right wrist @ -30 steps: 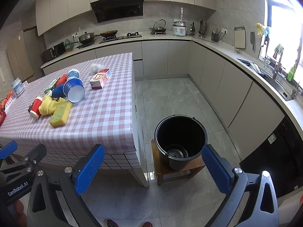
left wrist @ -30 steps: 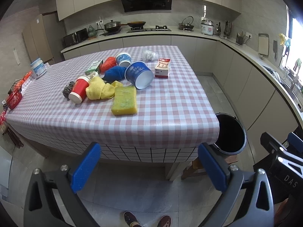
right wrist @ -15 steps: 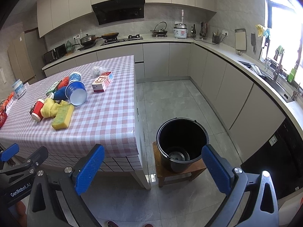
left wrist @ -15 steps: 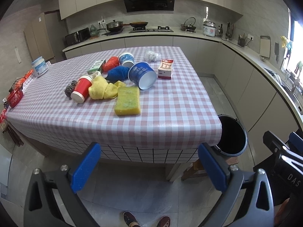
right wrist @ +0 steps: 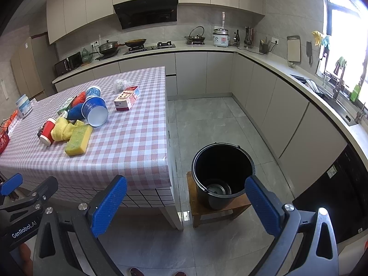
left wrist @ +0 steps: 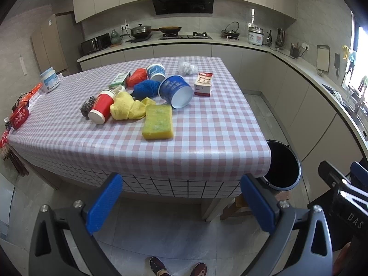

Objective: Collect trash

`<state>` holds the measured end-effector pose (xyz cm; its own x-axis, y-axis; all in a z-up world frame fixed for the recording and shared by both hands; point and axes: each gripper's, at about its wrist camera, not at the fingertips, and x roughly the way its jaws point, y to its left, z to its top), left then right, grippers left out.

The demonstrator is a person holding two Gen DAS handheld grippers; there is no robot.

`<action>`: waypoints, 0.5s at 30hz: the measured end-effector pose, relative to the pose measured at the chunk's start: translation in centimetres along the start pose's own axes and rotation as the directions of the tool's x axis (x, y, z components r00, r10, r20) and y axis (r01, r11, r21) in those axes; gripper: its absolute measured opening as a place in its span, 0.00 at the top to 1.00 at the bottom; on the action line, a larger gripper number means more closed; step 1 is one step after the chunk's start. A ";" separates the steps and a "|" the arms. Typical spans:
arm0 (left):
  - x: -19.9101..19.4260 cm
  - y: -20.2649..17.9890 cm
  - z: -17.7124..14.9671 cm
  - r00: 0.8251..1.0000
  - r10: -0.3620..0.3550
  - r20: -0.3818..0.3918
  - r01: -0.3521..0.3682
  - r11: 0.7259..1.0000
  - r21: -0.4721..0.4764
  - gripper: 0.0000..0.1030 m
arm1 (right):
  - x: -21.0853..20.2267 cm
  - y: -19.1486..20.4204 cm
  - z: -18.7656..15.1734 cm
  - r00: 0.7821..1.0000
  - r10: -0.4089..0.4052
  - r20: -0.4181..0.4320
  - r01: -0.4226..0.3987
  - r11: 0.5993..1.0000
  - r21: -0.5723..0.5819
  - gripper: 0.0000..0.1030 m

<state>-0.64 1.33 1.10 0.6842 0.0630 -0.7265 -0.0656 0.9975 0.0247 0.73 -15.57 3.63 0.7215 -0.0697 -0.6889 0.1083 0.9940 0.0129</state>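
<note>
A pile of items lies on the checked table [left wrist: 207, 138]: a yellow sponge [left wrist: 157, 125], a yellow cloth [left wrist: 126, 109], a red cup [left wrist: 102, 109] on its side, a blue tub [left wrist: 176, 91] on its side, a red-white carton [left wrist: 203, 84], a blue cloth [left wrist: 146, 88] and a crumpled plastic wrap [left wrist: 187, 68]. A black bucket [right wrist: 222, 177] stands on a low wooden stool right of the table. My left gripper [left wrist: 181, 202] is open and empty, short of the table's front edge. My right gripper [right wrist: 184, 202] is open and empty, in front of the bucket.
A white jar [left wrist: 49, 79] and red packets [left wrist: 19, 117] sit at the table's left edge. Kitchen counters [right wrist: 299, 76] run along the back and right walls. Grey tiled floor [right wrist: 207, 119] lies between table and counters. The person's shoes [left wrist: 177, 268] show below.
Both grippers have moved slightly forward toward the table and bucket, so these look a little larger and nearer. Both grippers stay open and empty.
</note>
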 end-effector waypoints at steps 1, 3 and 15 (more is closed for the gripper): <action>0.0 -0.1 0.0 1.000 0.002 0.002 -0.002 1.000 0.000 0.00 | 0.0 0.0 0.0 1.000 0.001 -0.001 -0.001 1.000 -0.001 0.00; 0.0 -0.1 -0.1 1.000 -0.002 0.001 0.002 1.000 0.001 0.00 | 0.1 0.0 0.0 1.000 0.000 0.000 0.000 1.000 -0.004 0.00; 0.3 -1.1 -0.2 1.000 -0.016 -0.011 0.016 1.000 0.023 0.00 | 0.5 -0.8 0.0 1.000 -0.010 -0.011 0.010 1.000 0.009 0.00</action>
<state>-0.55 0.23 0.71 0.6773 0.0468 -0.7342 -0.0382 0.9989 0.0284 1.00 -16.38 3.21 0.7126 -0.0789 -0.6971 0.1220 0.9924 0.0124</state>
